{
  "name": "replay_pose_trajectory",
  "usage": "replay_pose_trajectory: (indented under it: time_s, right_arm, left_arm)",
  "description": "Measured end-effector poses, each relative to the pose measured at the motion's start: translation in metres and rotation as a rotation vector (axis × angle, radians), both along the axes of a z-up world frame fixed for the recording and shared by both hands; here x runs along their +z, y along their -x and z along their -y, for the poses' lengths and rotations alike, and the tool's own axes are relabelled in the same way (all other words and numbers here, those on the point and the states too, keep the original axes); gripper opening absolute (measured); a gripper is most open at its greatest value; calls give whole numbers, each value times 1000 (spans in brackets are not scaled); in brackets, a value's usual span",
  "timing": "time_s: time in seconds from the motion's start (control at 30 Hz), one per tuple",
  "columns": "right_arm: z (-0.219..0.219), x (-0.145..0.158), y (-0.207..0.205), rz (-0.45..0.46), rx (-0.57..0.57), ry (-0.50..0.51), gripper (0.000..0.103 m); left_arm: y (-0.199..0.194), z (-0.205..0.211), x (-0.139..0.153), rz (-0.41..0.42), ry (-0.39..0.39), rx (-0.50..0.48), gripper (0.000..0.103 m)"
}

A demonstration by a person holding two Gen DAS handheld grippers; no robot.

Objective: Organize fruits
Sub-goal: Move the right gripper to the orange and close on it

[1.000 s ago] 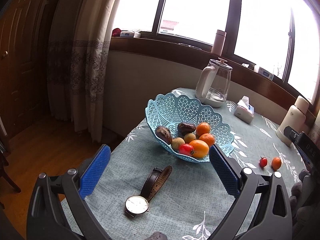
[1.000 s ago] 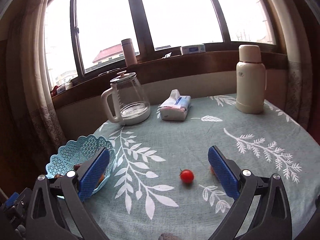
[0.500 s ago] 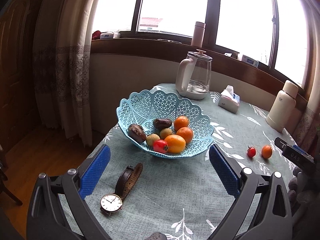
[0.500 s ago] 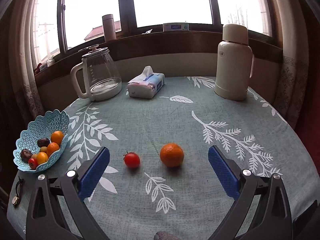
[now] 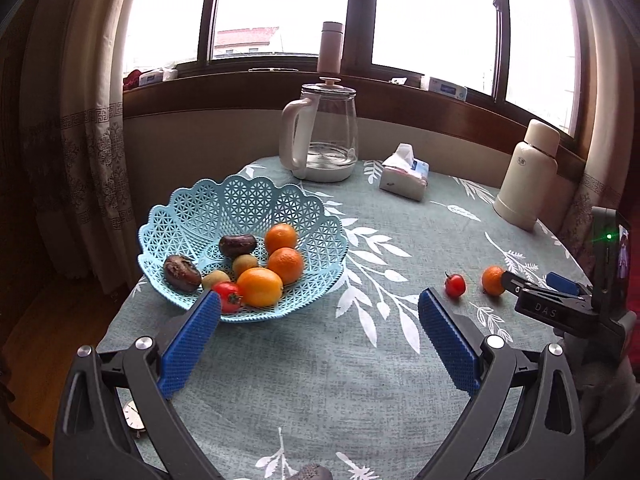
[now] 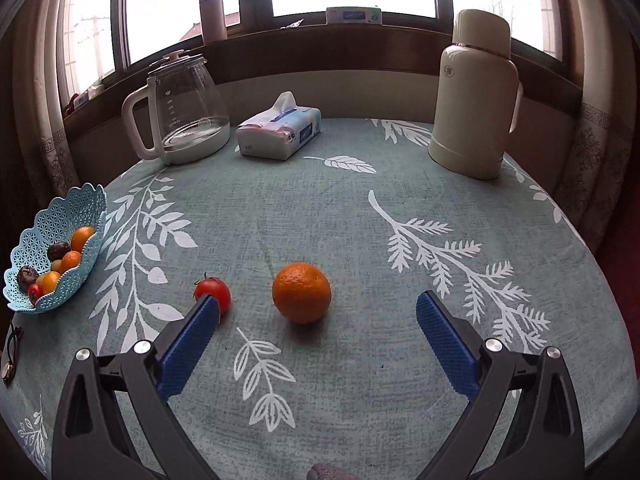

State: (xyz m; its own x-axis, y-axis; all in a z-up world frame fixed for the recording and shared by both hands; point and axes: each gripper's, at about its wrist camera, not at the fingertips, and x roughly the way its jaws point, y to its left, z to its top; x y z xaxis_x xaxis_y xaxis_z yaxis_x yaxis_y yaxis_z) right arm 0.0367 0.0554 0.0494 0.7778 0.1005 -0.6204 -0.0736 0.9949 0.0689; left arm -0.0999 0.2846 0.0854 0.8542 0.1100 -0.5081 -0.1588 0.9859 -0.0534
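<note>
A light blue lattice basket (image 5: 200,216) (image 6: 48,224) at the table's left holds several fruits: oranges, a red tomato, small green ones and dark ones. Loose on the cloth lie an orange (image 6: 302,293) (image 5: 493,279) and a small red tomato (image 6: 214,294) (image 5: 455,284). My right gripper (image 6: 318,308) is open, low over the table, with the orange just ahead between its blue fingers and the tomato beside its left fingertip. My left gripper (image 5: 319,306) is open and empty, near the basket's front rim. The right gripper (image 5: 560,292) also shows at the right edge of the left wrist view.
A glass kettle (image 6: 180,112) (image 5: 320,136), a tissue pack (image 6: 280,128) (image 5: 404,174) and a cream thermos (image 6: 474,92) (image 5: 526,176) stand along the far side. A wristwatch (image 5: 132,416) lies at the near left edge. Curtains and a window sill lie behind.
Both grippers swung right. The right one came closer to the loose orange, which now sits centred between its fingers. The left view shifted from the watch toward the table's middle.
</note>
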Motion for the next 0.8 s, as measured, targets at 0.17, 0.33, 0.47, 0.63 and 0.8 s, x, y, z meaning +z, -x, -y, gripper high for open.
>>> replay_pose_trajectory:
  time_s: [0.17,0.33,0.47,0.63,0.8]
  right_arm:
    - [-1,-11,-19,-67,28,10,98]
    - [-2,-16,-36,-108,34,21,98]
    - [-5,-19,-47,-134,46,33,98]
    - [-9,-25,-58,-181,65,52,98]
    - [-5,-33,-66,-240,57,40,98]
  left_arm:
    - [-10,16,-8,-35,-18,-36,100]
    - [-15,27,-14,-61,-41,-59,100]
    - [-17,31,-15,-67,-50,-66,100]
    - [-18,34,-15,-71,-57,-70,100]
    - [-21,36,-17,-81,-62,-83,100]
